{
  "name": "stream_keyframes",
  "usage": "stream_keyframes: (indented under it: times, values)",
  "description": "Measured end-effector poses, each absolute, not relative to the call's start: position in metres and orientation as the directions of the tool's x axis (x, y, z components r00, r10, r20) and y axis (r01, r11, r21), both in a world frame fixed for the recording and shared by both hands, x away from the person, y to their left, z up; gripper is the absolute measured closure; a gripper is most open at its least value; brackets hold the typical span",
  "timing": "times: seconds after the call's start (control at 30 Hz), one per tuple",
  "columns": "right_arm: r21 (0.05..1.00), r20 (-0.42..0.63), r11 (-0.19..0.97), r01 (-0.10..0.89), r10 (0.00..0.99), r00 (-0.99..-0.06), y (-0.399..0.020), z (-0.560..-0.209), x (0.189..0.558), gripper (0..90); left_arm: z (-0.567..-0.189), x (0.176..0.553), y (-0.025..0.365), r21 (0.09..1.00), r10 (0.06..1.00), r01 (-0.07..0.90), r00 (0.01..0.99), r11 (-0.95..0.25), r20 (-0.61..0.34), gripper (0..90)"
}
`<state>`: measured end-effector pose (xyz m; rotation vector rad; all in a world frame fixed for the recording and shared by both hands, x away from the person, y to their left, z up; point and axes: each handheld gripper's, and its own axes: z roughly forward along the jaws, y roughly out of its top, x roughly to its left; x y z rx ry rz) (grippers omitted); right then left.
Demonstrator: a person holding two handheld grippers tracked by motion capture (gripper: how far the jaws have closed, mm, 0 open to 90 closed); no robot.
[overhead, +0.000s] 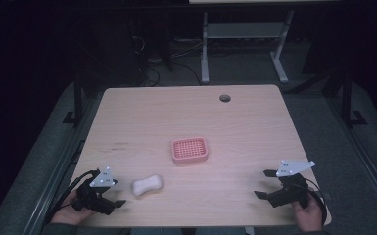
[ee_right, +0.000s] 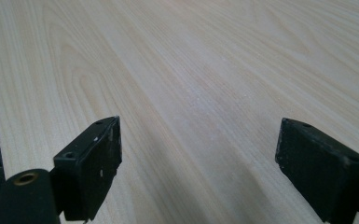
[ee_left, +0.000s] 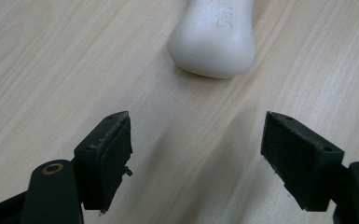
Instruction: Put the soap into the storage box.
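Note:
A white bar of soap (overhead: 147, 185) lies on the wooden table (overhead: 191, 117) near the front left. In the left gripper view the soap (ee_left: 213, 37) sits just beyond the jaws, apart from them. My left gripper (overhead: 118, 193) is open, low over the table just left of the soap; in its own view, the left gripper (ee_left: 196, 161) has bare wood between its pads. A pink soap dish (overhead: 190, 150) with a perforated top stands at the table's middle. My right gripper (overhead: 266, 184) is open at the front right, and the right gripper (ee_right: 198, 170) holds nothing.
A round cable hole (overhead: 224, 98) sits near the table's far edge. Metal desk legs (overhead: 204, 49) and cables stand on the dark floor behind. The table's front edge runs just under both hands.

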<state>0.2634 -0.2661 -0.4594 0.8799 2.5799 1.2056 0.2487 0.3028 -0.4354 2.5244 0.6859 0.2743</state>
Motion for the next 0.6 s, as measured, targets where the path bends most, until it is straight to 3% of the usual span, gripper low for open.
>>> stream_keyframes:
  times: [0.6]
  values:
    - [0.743,0.100,0.504,0.440,0.566,-0.818,-0.2643,-0.4597,0.2644,14.2,-0.4335,0.2508,0.2933,0.516,0.498,0.395,0.864,-0.760,0.071,24.0]
